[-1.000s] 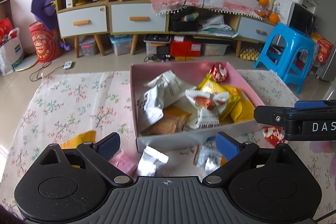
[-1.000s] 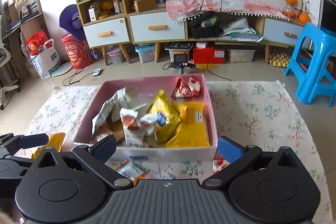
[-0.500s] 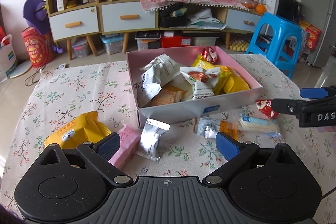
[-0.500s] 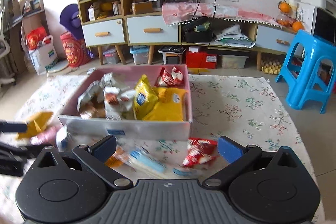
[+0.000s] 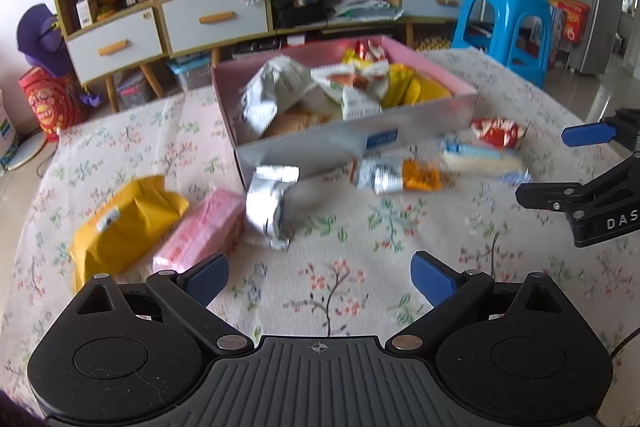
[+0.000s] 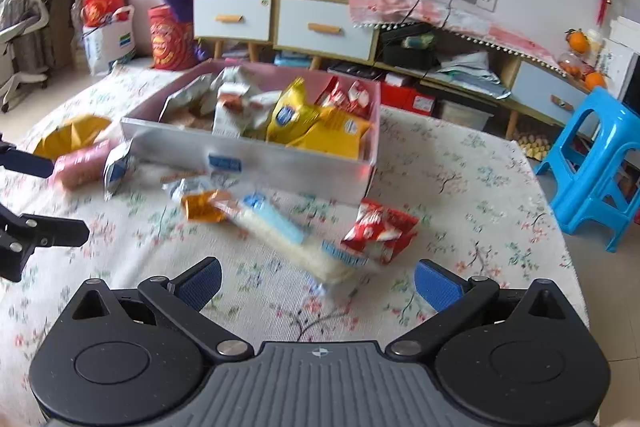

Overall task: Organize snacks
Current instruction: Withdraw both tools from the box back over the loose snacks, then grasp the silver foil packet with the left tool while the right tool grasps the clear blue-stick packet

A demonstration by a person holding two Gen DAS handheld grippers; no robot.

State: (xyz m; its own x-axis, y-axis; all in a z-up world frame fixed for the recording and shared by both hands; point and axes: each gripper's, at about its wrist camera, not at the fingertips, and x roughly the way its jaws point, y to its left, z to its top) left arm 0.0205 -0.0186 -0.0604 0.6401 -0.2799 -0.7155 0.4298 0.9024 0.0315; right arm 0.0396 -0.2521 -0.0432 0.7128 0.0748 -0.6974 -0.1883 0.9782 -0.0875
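Note:
A pink box (image 5: 352, 143) (image 6: 256, 157) full of snack packets stands mid-table. In front of it lie loose snacks: a yellow bag (image 5: 120, 223) (image 6: 70, 135), a pink pack (image 5: 200, 227) (image 6: 82, 165), a silver packet (image 5: 270, 207) (image 6: 116, 167), a silver-orange packet (image 5: 396, 175) (image 6: 202, 205), a white-blue long pack (image 5: 480, 159) (image 6: 288, 235) and a red packet (image 5: 498, 133) (image 6: 378, 229). My left gripper (image 5: 320, 277) is open and empty, short of the silver packet. My right gripper (image 6: 316, 283) is open and empty, just before the long pack.
The table wears a floral cloth (image 5: 340, 267) (image 6: 460, 179). A blue plastic stool (image 5: 506, 27) (image 6: 596, 163) stands off the table's right side. Cabinets and shelves (image 5: 168, 7) line the far wall.
Both grippers have pulled back and risen from the box, so the loose snacks in front of it have come into view. Both stay open.

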